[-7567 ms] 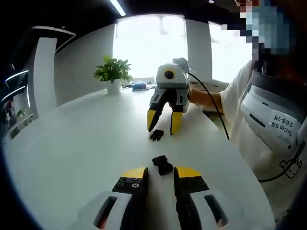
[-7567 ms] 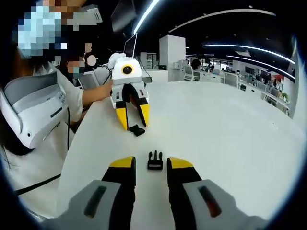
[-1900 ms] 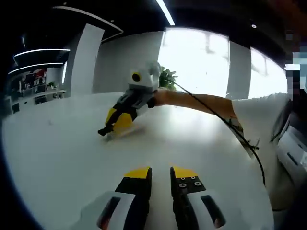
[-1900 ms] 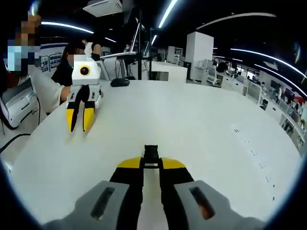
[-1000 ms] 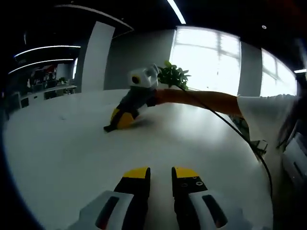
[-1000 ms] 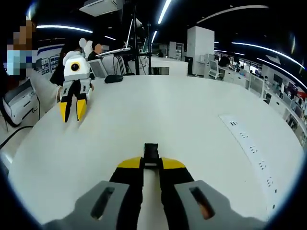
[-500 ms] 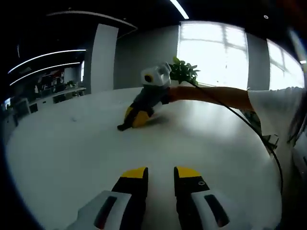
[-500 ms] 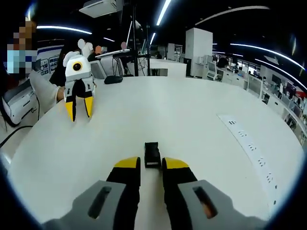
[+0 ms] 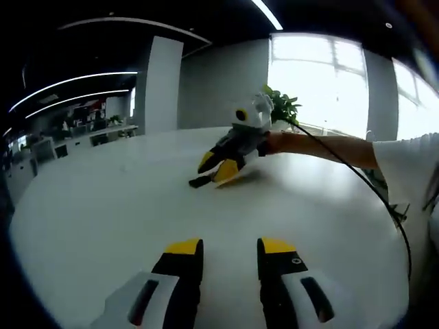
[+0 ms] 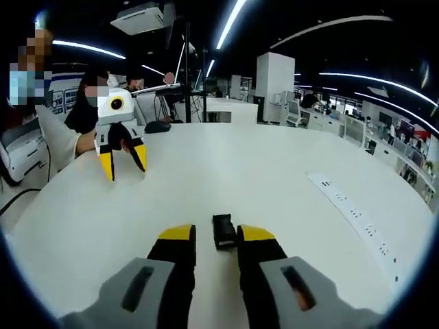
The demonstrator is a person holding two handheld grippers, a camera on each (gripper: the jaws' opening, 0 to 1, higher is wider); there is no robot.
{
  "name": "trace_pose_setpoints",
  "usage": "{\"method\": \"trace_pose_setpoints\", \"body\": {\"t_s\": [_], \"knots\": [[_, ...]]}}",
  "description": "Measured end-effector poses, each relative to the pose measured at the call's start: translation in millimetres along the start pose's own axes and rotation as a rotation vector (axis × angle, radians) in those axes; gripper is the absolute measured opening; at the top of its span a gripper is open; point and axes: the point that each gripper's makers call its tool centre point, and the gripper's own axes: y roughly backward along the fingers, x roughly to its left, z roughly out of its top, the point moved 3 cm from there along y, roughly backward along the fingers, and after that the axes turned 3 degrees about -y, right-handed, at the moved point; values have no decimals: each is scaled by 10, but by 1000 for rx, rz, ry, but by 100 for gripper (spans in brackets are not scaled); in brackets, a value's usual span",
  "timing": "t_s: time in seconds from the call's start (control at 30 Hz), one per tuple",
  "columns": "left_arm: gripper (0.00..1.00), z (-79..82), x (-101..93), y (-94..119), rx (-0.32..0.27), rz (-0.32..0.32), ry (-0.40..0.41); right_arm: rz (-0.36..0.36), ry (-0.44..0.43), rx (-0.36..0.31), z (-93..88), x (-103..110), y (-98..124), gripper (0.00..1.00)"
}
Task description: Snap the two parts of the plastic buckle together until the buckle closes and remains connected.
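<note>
In the right gripper view, going left to right: far to the left, near the table's left edge, the left gripper hangs above the white table, its yellow-tipped jaws spread apart with nothing between them; a person's hand and sleeve hold it from behind; in the middle, the black buckle lies on the table towards its near edge, its long axis running straight away from the camera, in line with the jaws; the right gripper sits around its near end, one yellow tip on each side; the jaws are parted, and I cannot tell for certain whether either tip touches the plastic; the buckle looks like one compact block, so the two halves are probably joined, though the seam is too small to confirm.

In the left gripper view: the left gripper's own jaws stand open over bare table; across the table the right gripper points down to the left, with the buckle a small dark shape at its tips; a potted plant stands behind it by the window.

The right gripper is much the nearer to the buckle; the left is well apart from it.
</note>
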Motion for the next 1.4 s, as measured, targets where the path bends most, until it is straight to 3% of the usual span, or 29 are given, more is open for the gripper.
{"method": "trace_pose_setpoints", "body": {"t_s": [0.13,0.33,0.67,0.83,1.03,1.17,1.23,1.4], "knots": [[37,-30,60,-8,3,23,9,-20,-33,-8,-11,44,-8,33],[37,-14,148,38,-16,57,31,-91,-68,-57,22,98,50,36],[43,-52,151,134,-25,89,25,-233,-139,-132,55,182,271,46],[47,-55,173,195,-45,124,2,-281,-157,-155,94,336,384,53],[49,-18,210,275,-86,145,-7,-320,-272,-268,143,632,493,54],[51,-1,216,293,-112,146,25,-376,-306,-257,100,847,570,68],[51,-15,227,283,-106,150,29,-415,-288,-231,66,931,612,74],[53,-42,246,276,-100,178,4,-450,-265,-237,64,1147,715,84]]}}
